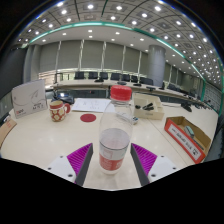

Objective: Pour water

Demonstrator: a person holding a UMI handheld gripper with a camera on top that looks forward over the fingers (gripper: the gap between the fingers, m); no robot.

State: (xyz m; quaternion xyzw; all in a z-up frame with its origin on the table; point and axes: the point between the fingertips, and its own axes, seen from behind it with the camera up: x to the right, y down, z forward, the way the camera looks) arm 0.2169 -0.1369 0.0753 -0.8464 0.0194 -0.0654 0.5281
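Claw [113, 158] seems clamped on bottle [115, 135], red cap up. Cup [58, 110] far back on worktop [40, 140].

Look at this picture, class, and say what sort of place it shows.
Probably a large open-plan office or lab: rows of ceiling lights, desks with dark office chairs behind, and a broad pale worktable where the gripper holds a clear plastic bottle with a red cap.

You have one view only, riding on the gripper [113, 160], facing forward along its fingers, level over the table [50, 135]. The bottle [117, 130] sits very near at 6 o'clock; office windows [100, 53] far at 12.
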